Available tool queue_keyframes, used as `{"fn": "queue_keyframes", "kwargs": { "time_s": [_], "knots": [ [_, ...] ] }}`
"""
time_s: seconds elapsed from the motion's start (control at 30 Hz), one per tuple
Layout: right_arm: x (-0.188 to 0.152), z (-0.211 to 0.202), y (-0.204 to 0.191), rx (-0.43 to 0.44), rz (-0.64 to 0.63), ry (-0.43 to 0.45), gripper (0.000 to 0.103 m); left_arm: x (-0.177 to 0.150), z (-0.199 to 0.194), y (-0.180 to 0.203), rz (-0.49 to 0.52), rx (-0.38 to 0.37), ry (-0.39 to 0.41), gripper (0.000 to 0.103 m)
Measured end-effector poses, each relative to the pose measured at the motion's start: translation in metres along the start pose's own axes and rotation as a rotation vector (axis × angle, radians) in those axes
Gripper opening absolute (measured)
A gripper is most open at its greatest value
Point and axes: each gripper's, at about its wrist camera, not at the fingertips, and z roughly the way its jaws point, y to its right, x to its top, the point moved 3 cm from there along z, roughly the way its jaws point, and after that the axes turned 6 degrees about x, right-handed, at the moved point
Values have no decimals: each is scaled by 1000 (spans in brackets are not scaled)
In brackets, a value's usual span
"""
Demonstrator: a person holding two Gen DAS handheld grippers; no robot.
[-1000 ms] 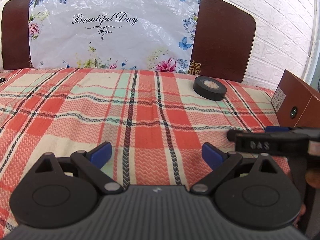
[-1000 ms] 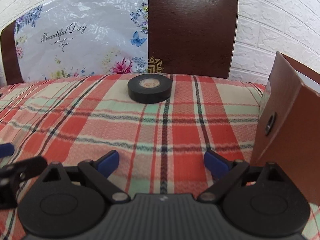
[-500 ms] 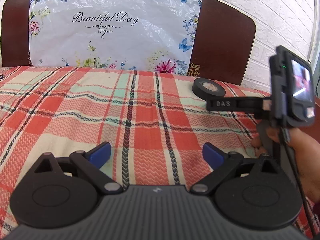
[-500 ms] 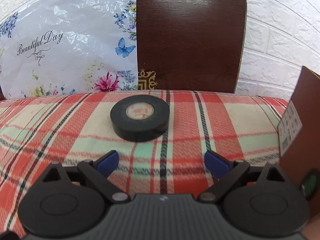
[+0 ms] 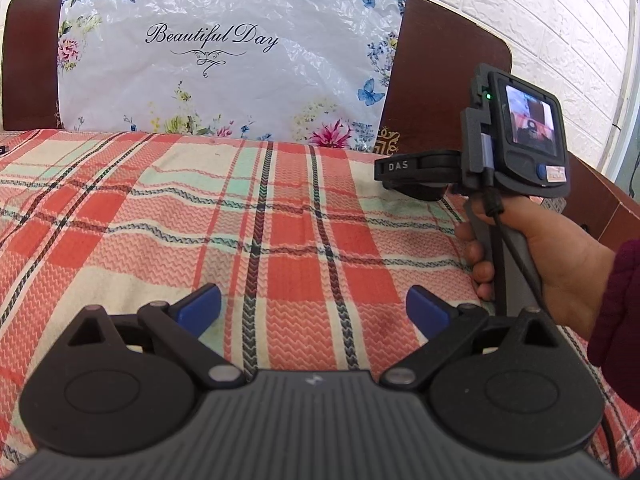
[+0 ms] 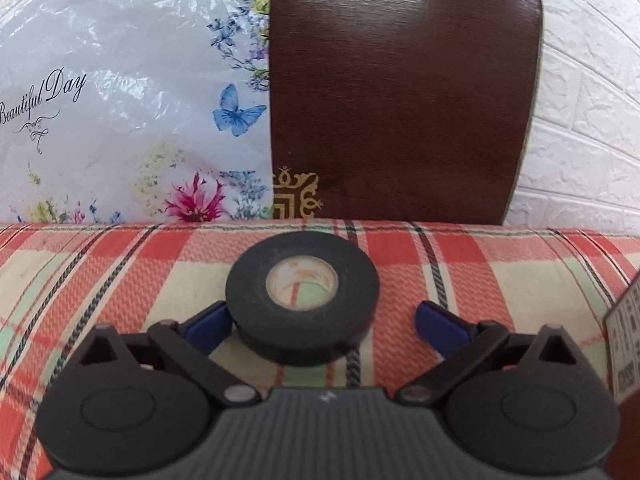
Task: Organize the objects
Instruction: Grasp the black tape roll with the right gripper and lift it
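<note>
The roll of black tape [image 6: 302, 298] lies flat on the plaid cloth [image 6: 500, 288], hole up, near the far edge of the bed by the dark wooden headboard [image 6: 400, 92]. It sits directly ahead of the right gripper [image 6: 320, 320], partly inside the gap between the blue pads. The left pad [image 6: 208, 326] is at or just touching the roll's side; the right pad [image 6: 438, 324] stands apart from it. The jaws have just been closing a little with the roll between them, but are spread wide and not clamped yet.

A roll has no long axis, so any approach angle works; the pads need to meet the outer wall across its width. The right hand is clearly the nearer one.

The left gripper [image 5: 314, 304] hangs over bare cloth, jaws wide apart, nothing between them, well back from the tape. From there the right hand [image 5: 552, 256] and its handle are visible, blocking most of the roll.

Tape: matte, slightly fabric-like wrap, pale cardboard core. Cloth: soft woven red, cream and mint check. A crinkly floral plastic bag [image 5: 224, 60] leans on the headboard; a brown cardboard box [image 6: 624, 344] stands just to the right.
</note>
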Motion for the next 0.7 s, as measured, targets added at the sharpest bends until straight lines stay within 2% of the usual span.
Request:
{"fn": "queue_keyframes", "kwargs": {
  "time_s": [0.03,0.37,0.7],
  "knots": [
    [0,-1,-4,-11,-25,7,81,0,0,0,-2,0,0,100],
    [-10,-16,-4,43,-9,6,81,1,1,0,-10,-2,2,100],
    [-63,-88,1,141,-46,-44,81,1,0,-1,-23,-8,6,100]
  ]
}}
